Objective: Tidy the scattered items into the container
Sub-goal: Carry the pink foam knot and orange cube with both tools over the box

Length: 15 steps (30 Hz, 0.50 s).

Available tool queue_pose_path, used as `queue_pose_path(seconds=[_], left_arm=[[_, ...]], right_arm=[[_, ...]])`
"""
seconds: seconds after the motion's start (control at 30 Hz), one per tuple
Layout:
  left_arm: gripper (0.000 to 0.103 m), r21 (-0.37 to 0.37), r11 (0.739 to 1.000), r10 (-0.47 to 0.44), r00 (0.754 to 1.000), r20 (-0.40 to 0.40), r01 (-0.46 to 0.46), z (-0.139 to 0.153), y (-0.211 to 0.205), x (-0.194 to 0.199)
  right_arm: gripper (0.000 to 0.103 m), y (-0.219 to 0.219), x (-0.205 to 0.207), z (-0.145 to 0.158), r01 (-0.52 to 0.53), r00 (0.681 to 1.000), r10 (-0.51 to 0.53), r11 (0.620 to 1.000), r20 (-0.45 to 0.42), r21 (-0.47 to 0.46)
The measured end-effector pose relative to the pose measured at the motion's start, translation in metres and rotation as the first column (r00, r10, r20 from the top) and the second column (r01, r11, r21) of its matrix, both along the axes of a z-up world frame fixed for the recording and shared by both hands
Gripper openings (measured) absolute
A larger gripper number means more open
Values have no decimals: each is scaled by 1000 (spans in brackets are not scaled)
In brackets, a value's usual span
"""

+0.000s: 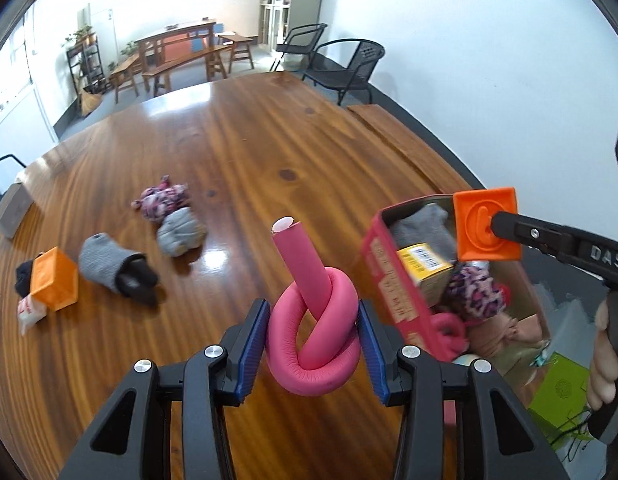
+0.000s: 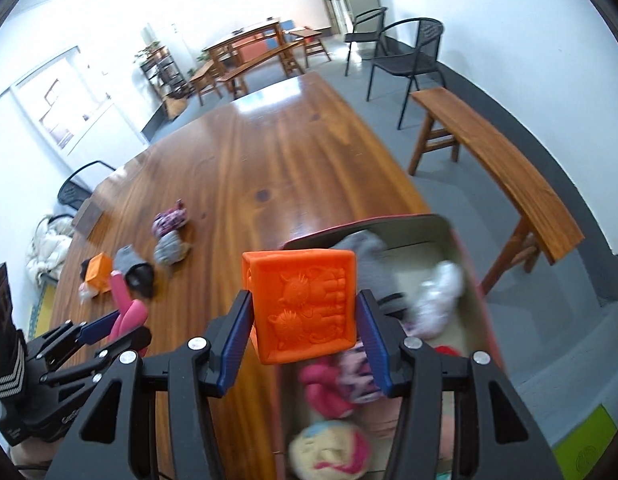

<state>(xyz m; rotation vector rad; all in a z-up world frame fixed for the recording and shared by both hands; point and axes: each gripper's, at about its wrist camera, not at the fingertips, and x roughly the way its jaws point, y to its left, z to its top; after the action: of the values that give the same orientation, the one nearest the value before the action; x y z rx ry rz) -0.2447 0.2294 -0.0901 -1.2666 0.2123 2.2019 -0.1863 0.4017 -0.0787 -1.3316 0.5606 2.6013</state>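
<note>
My left gripper [image 1: 313,334] is shut on a knotted pink foam roller [image 1: 313,320], held above the wooden table [image 1: 229,152] just left of the red container [image 1: 393,280]. My right gripper [image 2: 305,330] is shut on an orange embossed cube [image 2: 305,304], seen as the orange cube [image 1: 487,224] over the red container [image 2: 461,232] in the left wrist view. The container holds several soft items and a yellow box [image 1: 425,270]. Left on the table lie a second orange cube [image 1: 55,280], a grey sock roll [image 1: 109,264], a grey bundle [image 1: 181,232] and a patterned pink bundle [image 1: 161,200].
A brown block [image 1: 13,210] lies at the table's far left edge. A wooden bench [image 2: 497,160] and black chairs [image 2: 409,56] stand to the right of the table. A green sheet [image 1: 565,388] lies on the floor below the container. A person's hand [image 1: 603,360] grips the right handle.
</note>
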Motion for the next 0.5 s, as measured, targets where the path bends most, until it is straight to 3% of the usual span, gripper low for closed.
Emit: queue_pose_path(seconds=[0.23, 0.5], left_arm=[[46, -1, 1000, 1, 1000, -4, -1, 4, 35, 11], [46, -24, 1000, 20, 1000, -7, -20, 6, 54, 16]], right_arm=[[56, 58, -8, -5, 37, 999, -37, 999, 19, 25], [56, 80, -26, -34, 12, 996, -16, 999, 89, 52]])
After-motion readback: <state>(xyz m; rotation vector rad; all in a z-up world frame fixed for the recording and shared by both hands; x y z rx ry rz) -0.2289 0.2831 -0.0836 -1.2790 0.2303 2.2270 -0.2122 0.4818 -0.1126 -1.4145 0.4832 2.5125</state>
